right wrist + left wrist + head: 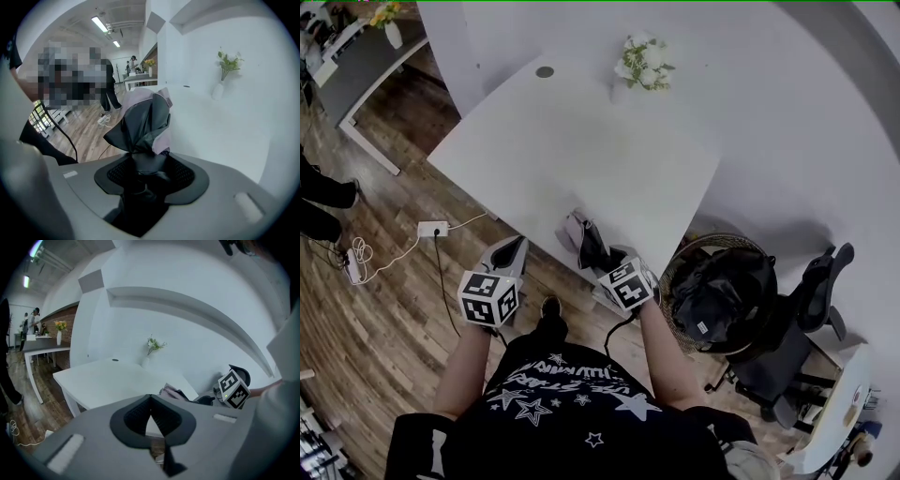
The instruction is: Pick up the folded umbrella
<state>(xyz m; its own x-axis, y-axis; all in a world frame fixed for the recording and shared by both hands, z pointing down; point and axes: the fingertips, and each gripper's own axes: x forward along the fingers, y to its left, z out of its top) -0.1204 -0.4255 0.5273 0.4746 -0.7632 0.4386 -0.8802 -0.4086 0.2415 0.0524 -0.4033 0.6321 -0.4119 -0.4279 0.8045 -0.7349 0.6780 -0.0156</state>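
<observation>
Right gripper view: right tool (143, 165) clamped on folded umbrella (140, 124) at table's (581, 150) near edge. Left tool (150, 401) closed, empty. Vase (216, 91) holds flowers (228, 61).

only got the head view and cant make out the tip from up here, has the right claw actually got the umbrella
observer: Yes. In the right gripper view the right claw is closed on the umbrella; dark fabric fills the gap between the pads.
operator: what part is it holding
observer: Bunched dark fabric. The rest, dark with a pale pink fold, sticks out ahead of the claw.
operator: left claw doing anything
observer: No. In the left gripper view the left claw is shut and empty, aimed across the white table.
</observation>
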